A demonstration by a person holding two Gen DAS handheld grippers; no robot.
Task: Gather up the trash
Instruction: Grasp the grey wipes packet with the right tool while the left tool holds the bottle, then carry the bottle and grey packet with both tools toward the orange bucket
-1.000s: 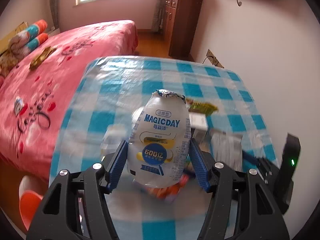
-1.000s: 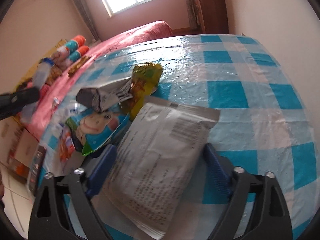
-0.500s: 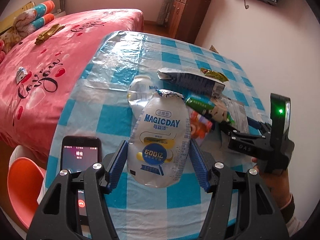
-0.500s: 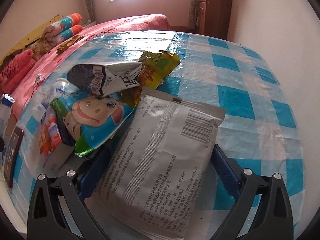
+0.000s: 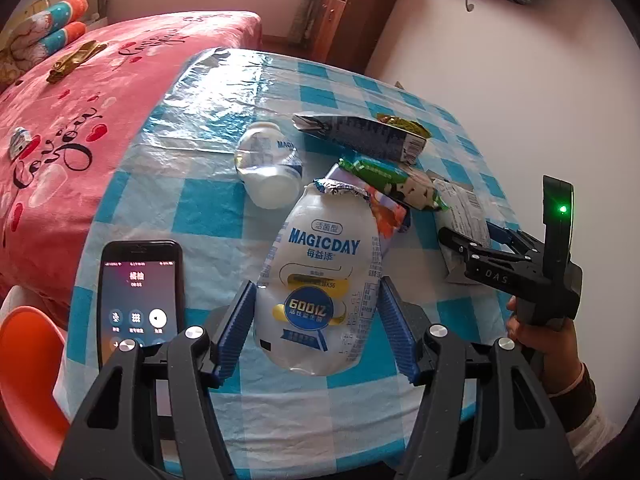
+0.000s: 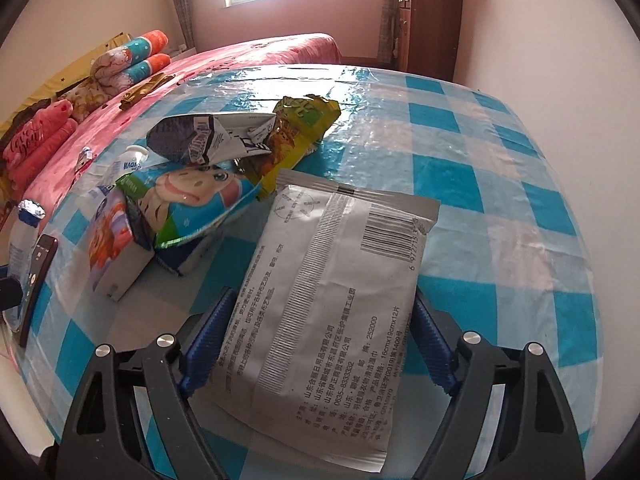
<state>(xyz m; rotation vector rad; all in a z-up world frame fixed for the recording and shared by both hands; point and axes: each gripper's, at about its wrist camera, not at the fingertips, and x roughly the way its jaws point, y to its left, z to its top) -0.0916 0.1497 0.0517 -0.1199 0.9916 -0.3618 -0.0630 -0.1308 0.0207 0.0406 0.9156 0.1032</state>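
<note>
My left gripper (image 5: 316,332) is shut on a white MAGICDAY bottle (image 5: 320,276) and holds it above the checked table (image 5: 192,216). My right gripper (image 6: 320,340) is shut on a grey flat packet (image 6: 324,292) with a barcode; it also shows in the left wrist view (image 5: 500,260). On the table lie a second small bottle (image 5: 268,164), a flattened dark carton (image 5: 360,132), a yellow-green wrapper (image 6: 300,128), a cartoon snack bag (image 6: 188,200) and a small carton (image 6: 116,244).
A phone (image 5: 140,296) with a lit screen lies at the table's near left edge. A pink bed (image 5: 60,100) stands left of the table. An orange stool (image 5: 24,356) is at lower left. A wall (image 5: 520,80) runs along the right.
My left gripper has pulled back and up with the bottle, so the phone and the pile now show. The right gripper has drawn back slightly with the packet.
</note>
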